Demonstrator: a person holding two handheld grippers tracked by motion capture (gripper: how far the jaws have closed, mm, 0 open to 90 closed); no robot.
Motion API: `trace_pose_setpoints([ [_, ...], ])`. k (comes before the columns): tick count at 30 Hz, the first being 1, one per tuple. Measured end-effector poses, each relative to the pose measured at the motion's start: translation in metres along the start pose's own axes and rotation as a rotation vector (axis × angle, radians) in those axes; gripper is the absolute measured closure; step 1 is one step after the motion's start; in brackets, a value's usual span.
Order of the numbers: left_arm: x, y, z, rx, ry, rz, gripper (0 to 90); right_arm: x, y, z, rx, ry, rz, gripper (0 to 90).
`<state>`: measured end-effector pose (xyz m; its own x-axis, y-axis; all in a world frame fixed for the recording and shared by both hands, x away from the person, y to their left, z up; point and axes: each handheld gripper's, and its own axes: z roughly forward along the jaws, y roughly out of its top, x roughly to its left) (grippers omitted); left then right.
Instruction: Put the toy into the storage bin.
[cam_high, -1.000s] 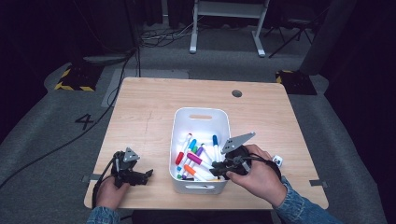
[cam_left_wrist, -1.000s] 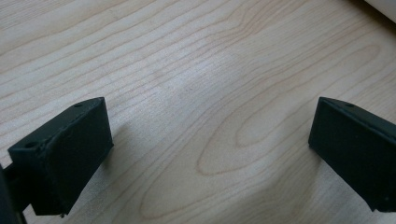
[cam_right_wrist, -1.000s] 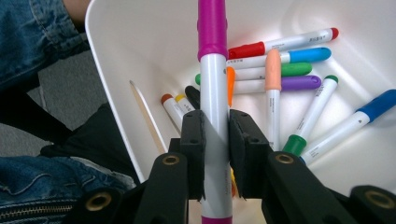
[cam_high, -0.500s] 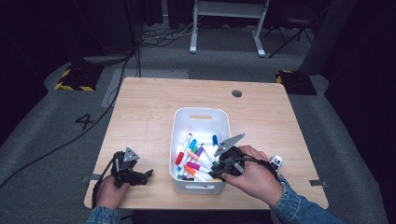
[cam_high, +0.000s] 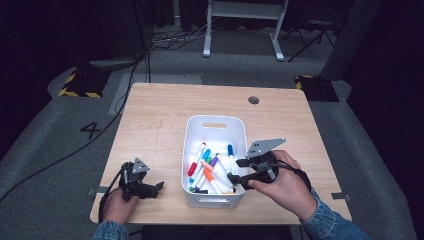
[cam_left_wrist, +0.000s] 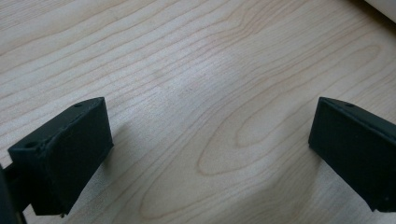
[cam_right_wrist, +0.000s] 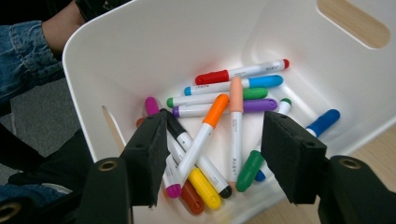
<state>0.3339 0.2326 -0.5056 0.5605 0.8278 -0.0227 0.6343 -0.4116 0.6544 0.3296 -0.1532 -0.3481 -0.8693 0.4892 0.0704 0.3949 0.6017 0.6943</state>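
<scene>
A white bin (cam_high: 200, 145) stands in the middle of the wooden table and holds several coloured markers (cam_high: 210, 167). My right gripper (cam_high: 235, 169) reaches in over the bin's right rim from a person's hand. In the right gripper view its jaws (cam_right_wrist: 217, 116) have just been opening and stand apart above the pile, over an orange-capped marker (cam_right_wrist: 210, 119), a peach-capped one (cam_right_wrist: 236, 121) and a yellow one (cam_right_wrist: 203, 186). The pads press on nothing. My left gripper (cam_high: 156, 187) rests open near the table's front left, with bare wood between its jaws (cam_left_wrist: 210, 105).
The bin's wall (cam_right_wrist: 107, 60) rises close on the left of the right gripper view, with a denim sleeve (cam_right_wrist: 23, 56) beyond it. The table (cam_high: 160, 115) has a round cable hole (cam_high: 253, 100) at the back right. Cables and a desk frame lie on the floor behind.
The right gripper's jaws have spread apart over the bin, and that hand has drawn back slightly to the right. The left gripper has stayed put.
</scene>
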Motion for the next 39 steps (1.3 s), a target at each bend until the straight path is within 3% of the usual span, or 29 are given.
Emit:
trace_pose_setpoints([
  [7,0.0,0.001,0.0,-0.004,0.004,0.007,0.0,-0.011,-0.006,-0.016,-0.044,-0.033,0.026,41.4],
  [8,0.0,0.001,0.001,-0.001,-0.01,-0.001,0.0,-0.016,-0.01,-0.023,-0.055,-0.047,0.033,41.3],
  [18,0.0,0.001,0.001,-0.002,-0.005,0.002,0.0,-0.039,-0.029,-0.048,-0.092,-0.119,0.082,38.4],
  [25,0.0,0.001,0.001,0.001,-0.003,0.002,0.0,-0.06,-0.048,-0.06,-0.105,-0.186,0.083,33.6],
  [29,0.0,0.001,0.001,0.001,-0.003,0.002,0.0,-0.07,-0.057,-0.063,-0.085,-0.207,0.107,30.7],
  [30,0.0,0.001,0.001,0.001,-0.003,0.002,0.0,-0.076,-0.063,-0.065,-0.068,-0.216,0.135,30.7],
  [35,0.0,0.001,0.001,0.001,-0.003,0.002,0.0,-0.09,-0.076,-0.065,-0.009,-0.247,0.107,29.6],
  [39,0.0,0.001,0.001,0.001,-0.003,0.002,0.0,-0.1,-0.088,-0.065,0.022,-0.26,0.125,28.7],
])
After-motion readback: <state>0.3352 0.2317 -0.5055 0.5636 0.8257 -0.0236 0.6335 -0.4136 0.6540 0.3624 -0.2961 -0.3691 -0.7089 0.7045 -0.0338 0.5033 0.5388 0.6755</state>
